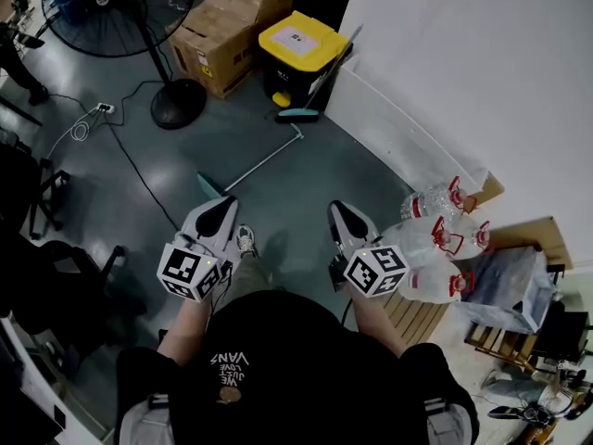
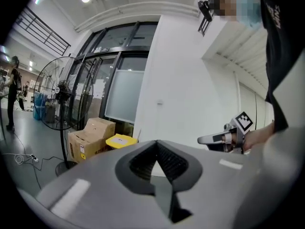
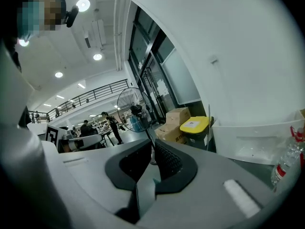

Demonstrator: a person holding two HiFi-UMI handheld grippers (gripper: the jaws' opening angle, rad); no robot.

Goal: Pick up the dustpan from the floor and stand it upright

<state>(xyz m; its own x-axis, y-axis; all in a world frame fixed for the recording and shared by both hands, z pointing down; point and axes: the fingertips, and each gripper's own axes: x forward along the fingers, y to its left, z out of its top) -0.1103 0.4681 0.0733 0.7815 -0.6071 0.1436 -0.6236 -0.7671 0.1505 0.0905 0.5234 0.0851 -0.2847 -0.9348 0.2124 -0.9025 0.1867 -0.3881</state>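
The left gripper [image 1: 223, 204] has its jaws closed together and nothing is between them; its own view [image 2: 156, 145] shows the two dark pads meeting at the tip. The right gripper [image 1: 339, 208] is in the same state, jaws pressed together and empty [image 3: 152, 145]. The person holds both grippers in front of the body, almost level, left and right of each other and a little apart.

The dustpan [image 1: 264, 160] lies flat on the grey floor. Its long pale handle runs from near the left gripper's tip toward the far right, and its teal end [image 1: 208, 184] shows just beside that tip in the head view. No gripper touches it.

Farther away, a black bin with a yellow lid [image 1: 301, 38] stands against the white wall [image 1: 463, 63], and a teal broom head [image 1: 297, 114] rests on the floor in front of the bin. Left of the bin are cardboard boxes [image 1: 227, 26], then a standing fan [image 1: 178, 103] with a round black base. A black cable [image 1: 139, 176] runs over the floor from a power strip [image 1: 105, 108]. To the right of the right gripper, large clear water bottles [image 1: 435, 239] with red handles lie near the wall.
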